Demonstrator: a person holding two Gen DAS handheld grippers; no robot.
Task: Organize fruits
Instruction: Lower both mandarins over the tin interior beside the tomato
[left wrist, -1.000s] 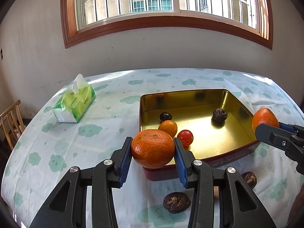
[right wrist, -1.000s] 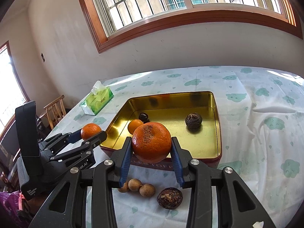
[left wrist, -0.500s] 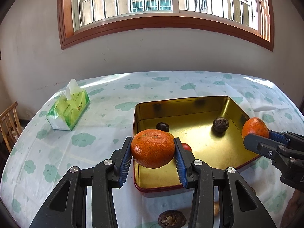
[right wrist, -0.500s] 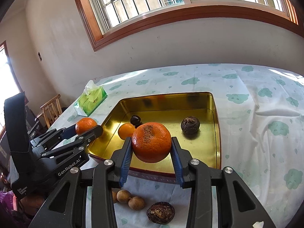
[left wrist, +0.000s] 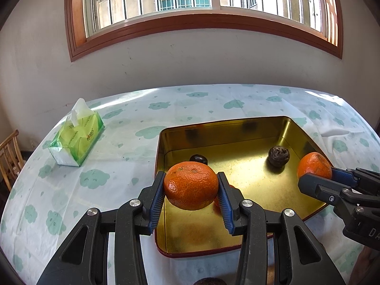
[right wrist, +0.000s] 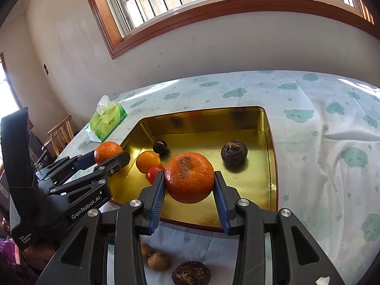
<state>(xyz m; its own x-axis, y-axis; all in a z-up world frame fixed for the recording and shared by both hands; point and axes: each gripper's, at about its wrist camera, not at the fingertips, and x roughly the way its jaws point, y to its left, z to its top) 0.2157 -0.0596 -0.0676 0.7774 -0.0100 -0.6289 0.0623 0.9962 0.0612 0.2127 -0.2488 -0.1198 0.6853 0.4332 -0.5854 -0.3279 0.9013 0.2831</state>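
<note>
My left gripper (left wrist: 191, 186) is shut on an orange tangerine (left wrist: 191, 185), held over the near left part of the gold tin tray (left wrist: 237, 125). My right gripper (right wrist: 189, 185) is shut on another tangerine (right wrist: 189, 180), held over the tray's (right wrist: 270, 142) near edge. Each gripper shows in the other's view: the right one (left wrist: 314, 171) over the tray's right rim, the left one (right wrist: 108, 153) over its left rim. In the tray lie a small orange (right wrist: 147, 161), a red tomato (right wrist: 154, 173), a small dark fruit (right wrist: 159, 146) and a dark wrinkled fruit (right wrist: 234, 154).
A green tissue pack (left wrist: 77, 140) lies on the cloud-print tablecloth (left wrist: 99, 178) at the left. Small brown fruits (right wrist: 158, 261) and a dark wrinkled fruit (right wrist: 190, 274) lie on the cloth in front of the tray. A wooden chair (right wrist: 59, 135) stands beyond the left edge.
Both grippers have moved forward with their tangerines, from in front of the tray to above it. The loose fruits on the cloth have slid down toward the bottom of both views.
</note>
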